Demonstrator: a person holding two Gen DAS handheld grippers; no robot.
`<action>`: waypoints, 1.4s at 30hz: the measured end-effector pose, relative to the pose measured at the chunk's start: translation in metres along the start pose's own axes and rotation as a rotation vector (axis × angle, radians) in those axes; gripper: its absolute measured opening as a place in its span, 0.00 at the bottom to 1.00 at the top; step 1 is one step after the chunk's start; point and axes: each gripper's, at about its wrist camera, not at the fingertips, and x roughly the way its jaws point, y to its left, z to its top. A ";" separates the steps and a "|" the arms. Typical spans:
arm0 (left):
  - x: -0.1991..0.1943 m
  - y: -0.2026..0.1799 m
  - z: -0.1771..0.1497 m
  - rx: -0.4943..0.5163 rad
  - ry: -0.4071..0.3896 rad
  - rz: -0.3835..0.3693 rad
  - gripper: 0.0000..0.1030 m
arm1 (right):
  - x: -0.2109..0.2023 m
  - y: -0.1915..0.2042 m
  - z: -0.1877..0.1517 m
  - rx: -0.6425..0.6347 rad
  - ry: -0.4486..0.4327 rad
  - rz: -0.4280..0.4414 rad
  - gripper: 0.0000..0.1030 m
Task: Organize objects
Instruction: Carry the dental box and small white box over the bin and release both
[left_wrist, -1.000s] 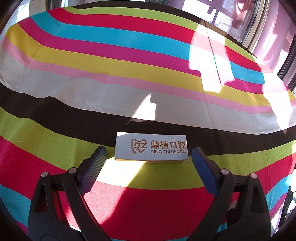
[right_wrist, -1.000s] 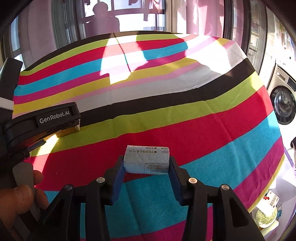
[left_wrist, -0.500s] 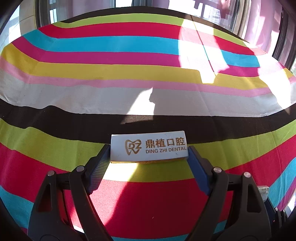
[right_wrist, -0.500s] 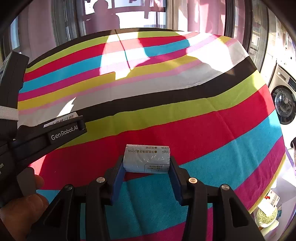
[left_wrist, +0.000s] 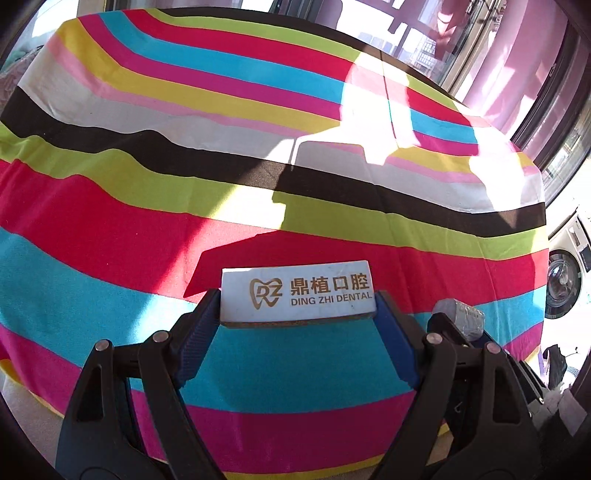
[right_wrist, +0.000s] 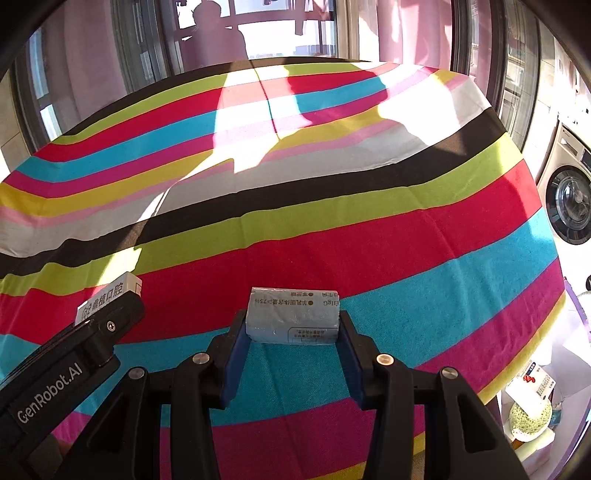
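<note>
Two grippers are in view, each holding one thing above a table covered with a striped cloth (left_wrist: 258, 206).

Left gripper (left_wrist: 298, 308): its blue pads press on the two short ends of a white box (left_wrist: 295, 295) printed with a gold tooth logo and "DING ZHI DENTAL". The box sits level between the fingertips, printed face up toward the camera, a brown cardboard edge showing along its near side. It hangs over the red and turquoise stripes, toward the near edge of the table. In the right wrist view the same box (right_wrist: 107, 295) shows partly behind the left gripper's black body, which carries the lettering "GenRobot.AI".

Right gripper (right_wrist: 293, 326): jaws set narrow, clamped on the two ends of a small grey packet (right_wrist: 293, 317) with dark print on its top and front faces. The packet lies crosswise between the pads, over the boundary of the red and turquoise stripes, again toward the near edge. In the left wrist view the packet (left_wrist: 461, 317) appears just to the right of the box, close beside it but not touching.

Surroundings: sunlight and hard shadows fall across the far half of the cloth. A washing machine (right_wrist: 565, 199) stands past the right edge of the table. Windows with pink curtains (left_wrist: 509, 74) run behind the far edge.
</note>
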 end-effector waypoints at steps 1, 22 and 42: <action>-0.005 0.000 -0.004 -0.004 -0.001 -0.011 0.81 | -0.003 -0.002 -0.002 0.000 0.001 0.002 0.45; -0.054 -0.044 -0.059 0.109 0.060 -0.191 0.81 | -0.061 -0.081 -0.041 0.043 0.050 -0.037 0.45; -0.052 -0.132 -0.096 0.313 0.144 -0.324 0.81 | -0.085 -0.175 -0.076 0.159 0.092 -0.157 0.45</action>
